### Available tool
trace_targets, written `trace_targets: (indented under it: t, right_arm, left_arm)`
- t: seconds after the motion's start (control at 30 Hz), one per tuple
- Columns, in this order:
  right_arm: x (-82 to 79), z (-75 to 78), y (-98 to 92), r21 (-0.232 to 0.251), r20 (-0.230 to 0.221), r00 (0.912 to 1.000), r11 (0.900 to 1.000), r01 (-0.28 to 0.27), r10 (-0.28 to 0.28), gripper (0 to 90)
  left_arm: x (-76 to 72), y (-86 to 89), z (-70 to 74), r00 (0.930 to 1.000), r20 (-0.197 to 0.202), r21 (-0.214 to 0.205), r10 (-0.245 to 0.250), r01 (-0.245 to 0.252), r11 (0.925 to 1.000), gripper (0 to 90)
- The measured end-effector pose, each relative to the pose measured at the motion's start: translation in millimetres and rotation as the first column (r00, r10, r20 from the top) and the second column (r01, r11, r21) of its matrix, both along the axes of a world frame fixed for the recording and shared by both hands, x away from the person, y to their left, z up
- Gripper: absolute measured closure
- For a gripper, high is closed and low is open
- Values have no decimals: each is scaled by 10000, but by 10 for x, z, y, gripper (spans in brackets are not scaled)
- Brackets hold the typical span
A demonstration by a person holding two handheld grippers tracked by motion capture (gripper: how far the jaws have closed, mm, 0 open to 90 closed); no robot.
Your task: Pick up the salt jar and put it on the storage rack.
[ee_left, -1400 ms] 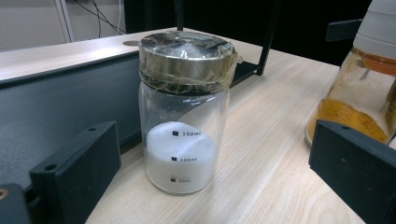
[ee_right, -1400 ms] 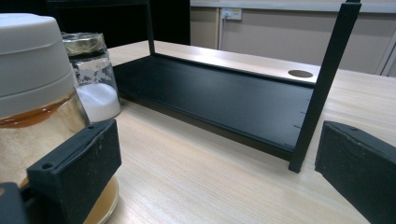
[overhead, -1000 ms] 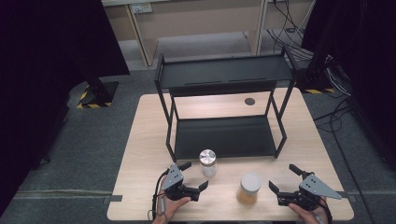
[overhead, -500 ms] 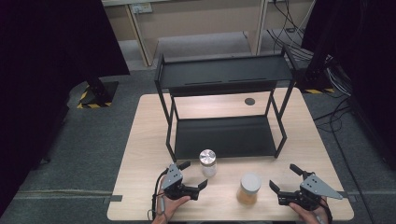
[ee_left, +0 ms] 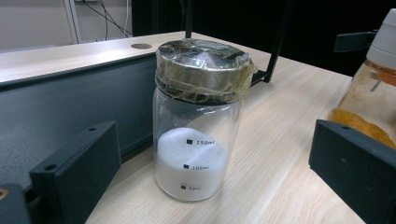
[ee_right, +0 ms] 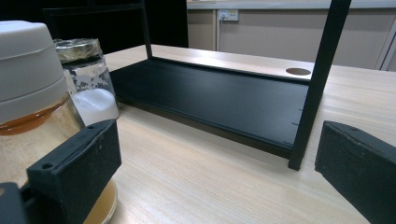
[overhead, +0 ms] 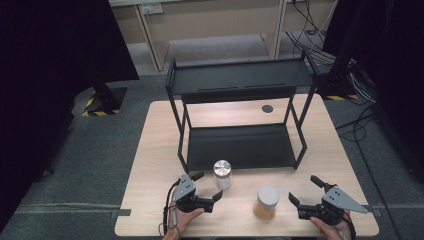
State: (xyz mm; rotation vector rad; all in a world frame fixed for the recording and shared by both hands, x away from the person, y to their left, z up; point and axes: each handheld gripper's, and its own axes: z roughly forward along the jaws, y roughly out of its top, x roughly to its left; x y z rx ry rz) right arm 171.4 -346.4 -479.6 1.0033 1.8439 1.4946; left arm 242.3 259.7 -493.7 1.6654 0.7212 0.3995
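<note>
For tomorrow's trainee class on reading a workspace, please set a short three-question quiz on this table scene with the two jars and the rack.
1. True or false: the left gripper is shut on the jar with white powder.
2. Which jar stands closer to the black rack? A) the jar with white powder B) the jar with amber contents
3. Fill in: both jars stand upright on the ____ table.

Key
1. False: its fingers stand apart, with the jar between them and untouched.
2. A
3. wooden; the right gripper is open beside the jar with amber contents.
</note>
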Motion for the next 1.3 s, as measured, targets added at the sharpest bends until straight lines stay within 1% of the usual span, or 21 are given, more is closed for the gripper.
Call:
trace_targets:
  t: [0.3, 0.37, 0.67, 0.77, 0.93, 1.03, 1.3]
  right_arm:
    - [11, -10, -4, 77, -16, 10000, 10000, 19, -18, 4]
    - [16, -9, -2, 101, -77, 10000, 9999, 20, -19, 4]
    - [17, -10, 3, 113, -117, 9999, 9999, 26, -24, 4]
    - [18, -12, 0, 107, -114, 9999, 9999, 22, -21, 4]
    - [18, -14, 3, 106, -135, 9999, 9999, -48, 49, 5]
    - [21, -16, 9, 102, -142, 9999, 9999, -76, 78, 5]
    - [29, -24, -3, 238, -231, 9997, 9997, -56, 62, 4]
  left_arm:
    - [55, -69, 4, 10000, 43, 53, -25, 25, 10000, 16]
    - [76, -76, 8, 10000, 28, 21, -7, 7, 10000, 16]
    - [165, -103, 40, 9999, 131, 169, 35, -37, 9999, 16]
    - [191, -134, 49, 9998, 192, 190, -8, 4, 9998, 16]
    - [229, -189, 42, 9999, 131, 324, -66, 61, 9995, 16]
    - [249, -222, 45, 9998, 166, 368, -126, 120, 9993, 16]
    - [310, -315, 64, 9996, 191, 524, -207, 197, 9984, 16]
